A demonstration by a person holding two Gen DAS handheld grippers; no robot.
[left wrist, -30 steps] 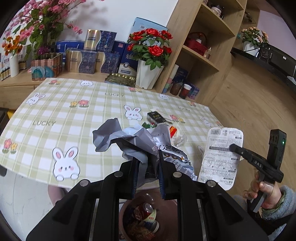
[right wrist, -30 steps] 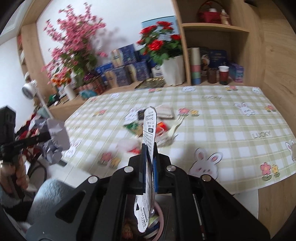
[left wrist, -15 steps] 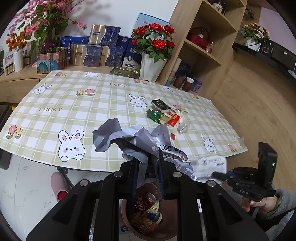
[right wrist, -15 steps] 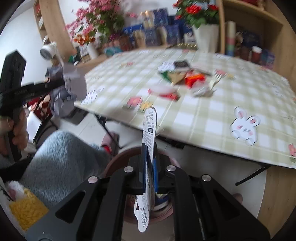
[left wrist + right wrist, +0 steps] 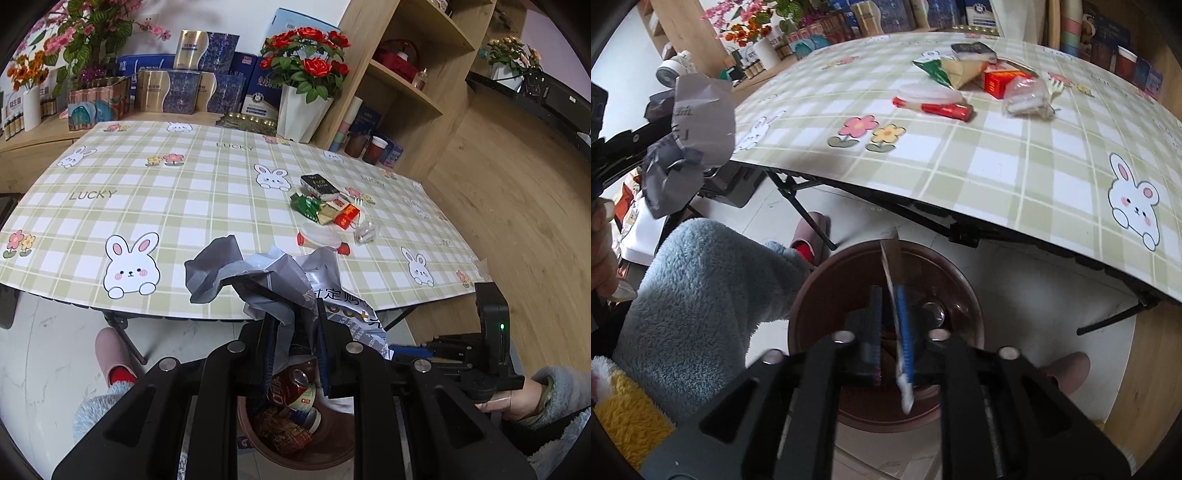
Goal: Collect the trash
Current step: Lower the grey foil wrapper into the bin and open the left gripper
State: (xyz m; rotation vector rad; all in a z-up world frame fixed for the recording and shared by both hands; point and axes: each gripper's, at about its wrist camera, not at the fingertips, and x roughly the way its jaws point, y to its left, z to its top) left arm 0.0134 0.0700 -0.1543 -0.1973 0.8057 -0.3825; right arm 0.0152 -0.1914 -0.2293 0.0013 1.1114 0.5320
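The left gripper [image 5: 294,334] is clamped on a crumpled grey bag [image 5: 258,280], held above the brown bin [image 5: 317,443] that sits on the floor beside the table [image 5: 192,192]. The right gripper [image 5: 888,325], fingers parted slightly, has a thin white label [image 5: 892,273] between them over the bin [image 5: 820,291]; more wrappers [image 5: 325,210] lie on the table beyond the bin

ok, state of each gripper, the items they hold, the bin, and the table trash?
left gripper: shut on grey bag
grey bag: crumpled, held above bin
right gripper: jaws parted, card between
white card: edge-on over bin
bin: open, part-filled
table trash: uncollected
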